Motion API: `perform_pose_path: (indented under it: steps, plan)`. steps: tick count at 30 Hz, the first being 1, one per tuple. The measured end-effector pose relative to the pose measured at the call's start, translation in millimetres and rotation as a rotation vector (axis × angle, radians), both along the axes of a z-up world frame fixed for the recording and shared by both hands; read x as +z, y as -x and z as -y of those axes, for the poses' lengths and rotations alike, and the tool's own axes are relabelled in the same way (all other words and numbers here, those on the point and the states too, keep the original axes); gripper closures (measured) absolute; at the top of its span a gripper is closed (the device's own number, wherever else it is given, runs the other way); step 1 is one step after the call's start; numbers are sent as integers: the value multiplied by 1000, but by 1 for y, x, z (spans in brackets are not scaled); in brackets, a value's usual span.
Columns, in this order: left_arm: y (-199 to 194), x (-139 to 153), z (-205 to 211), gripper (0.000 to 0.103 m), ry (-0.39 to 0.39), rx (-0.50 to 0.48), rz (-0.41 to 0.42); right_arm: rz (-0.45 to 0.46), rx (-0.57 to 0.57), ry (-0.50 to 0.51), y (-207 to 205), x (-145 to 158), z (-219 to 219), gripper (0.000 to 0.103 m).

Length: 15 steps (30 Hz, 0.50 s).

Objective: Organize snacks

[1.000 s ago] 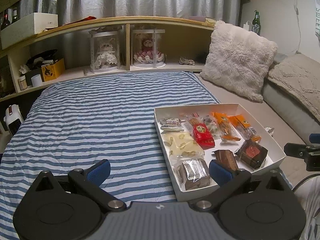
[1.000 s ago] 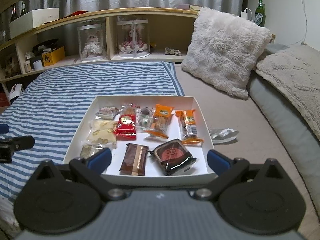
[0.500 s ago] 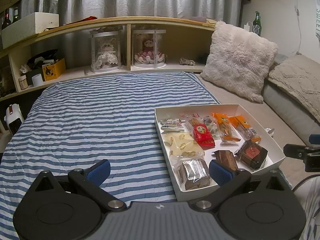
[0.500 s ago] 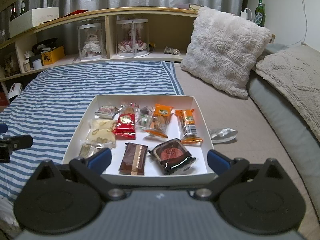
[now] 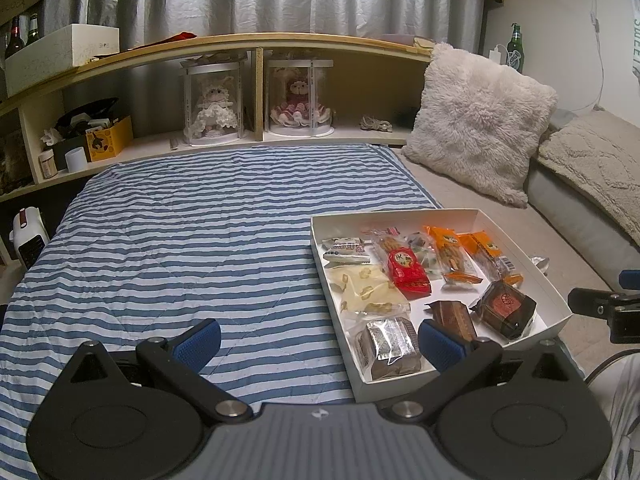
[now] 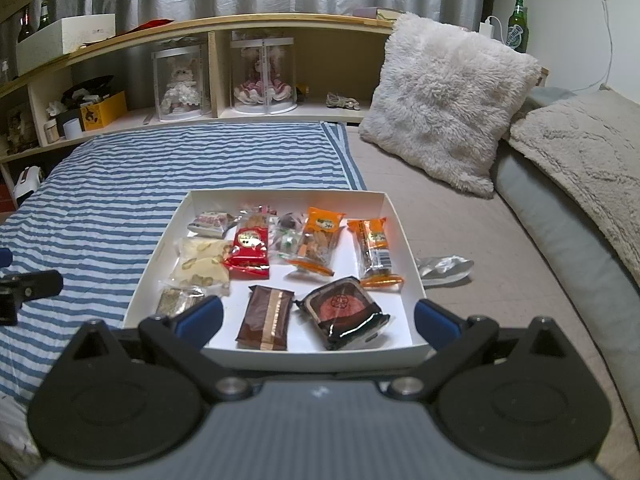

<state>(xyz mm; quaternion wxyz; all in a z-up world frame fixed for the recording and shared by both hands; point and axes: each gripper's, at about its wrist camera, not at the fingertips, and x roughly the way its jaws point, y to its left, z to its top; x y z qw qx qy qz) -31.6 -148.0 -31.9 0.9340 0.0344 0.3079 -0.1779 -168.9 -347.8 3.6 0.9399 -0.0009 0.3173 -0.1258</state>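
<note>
Snacks (image 6: pixel 316 240) fill white box (image 6: pixel 412 272); silver packet (image 5: pixel 388 344) partly hidden behind left claw (image 5: pixel 320 344); both claws spread, empty.

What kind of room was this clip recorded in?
Most likely a bedroom: a bed with a striped quilt, a fluffy pillow against the wall, and a headboard shelf holding boxed dolls. The white snack tray sits on the bed.

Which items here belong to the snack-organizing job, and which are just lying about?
Job:
white tray
red packet
brown bar
orange packets
silver wrapper outside the tray
left gripper and right gripper, jaws open

Lying about:
fluffy pillow
doll cases
green bottle
</note>
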Motion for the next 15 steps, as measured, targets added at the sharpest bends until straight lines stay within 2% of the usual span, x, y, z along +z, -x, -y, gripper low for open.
perform_pose_path:
  steps: [15]
  plan:
    - [0, 0, -1, 0, -8, 13, 3, 0, -2, -1, 0, 0, 0, 1]
